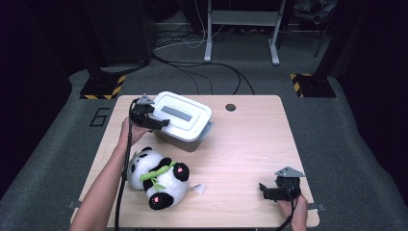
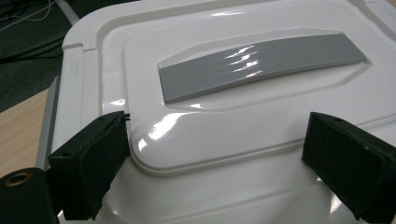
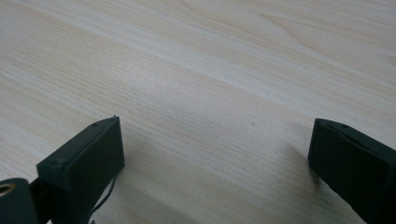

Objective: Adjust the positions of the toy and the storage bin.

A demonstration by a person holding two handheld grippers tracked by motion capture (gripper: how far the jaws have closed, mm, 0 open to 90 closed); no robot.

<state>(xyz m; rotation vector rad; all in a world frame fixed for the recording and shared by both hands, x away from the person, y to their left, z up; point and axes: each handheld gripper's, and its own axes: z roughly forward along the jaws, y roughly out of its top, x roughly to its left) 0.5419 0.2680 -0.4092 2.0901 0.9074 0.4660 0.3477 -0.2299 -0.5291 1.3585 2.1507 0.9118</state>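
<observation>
**Left jaws spread over box lid; right gripper parked on bench**

A white lidded box [image 1: 185, 120] is seen at the far-left part of the bench [image 1: 250, 144], w/ its long axis running diagonally — from far-left toward near-right in the high view. The grey handle strip [image 2: 261, 63] on the lid [image 2: 224, 121] follows that same axis. The lid is on, seated flat.

The left gripper [image 1: 150, 118] is held at the box's left end, over the lid edge. In the left gripper view its jaws are seen wide apart, one at each side of the lid's raised centre panel; contact w/ the lid cannot be told.

The right gripper [image 1: 275, 191] is rested near the bench's near-right corner, well apart from the box. Its jaws are spread wide — bare wood between them, nothing held.

A plush panda [image 1: 156, 177] w/ a green ribbon is laid at the near-left, just in front of the box, below the left forearm. A small dark round hole [image 1: 231, 107] is seen in the bench's far edge, right of the box.
</observation>
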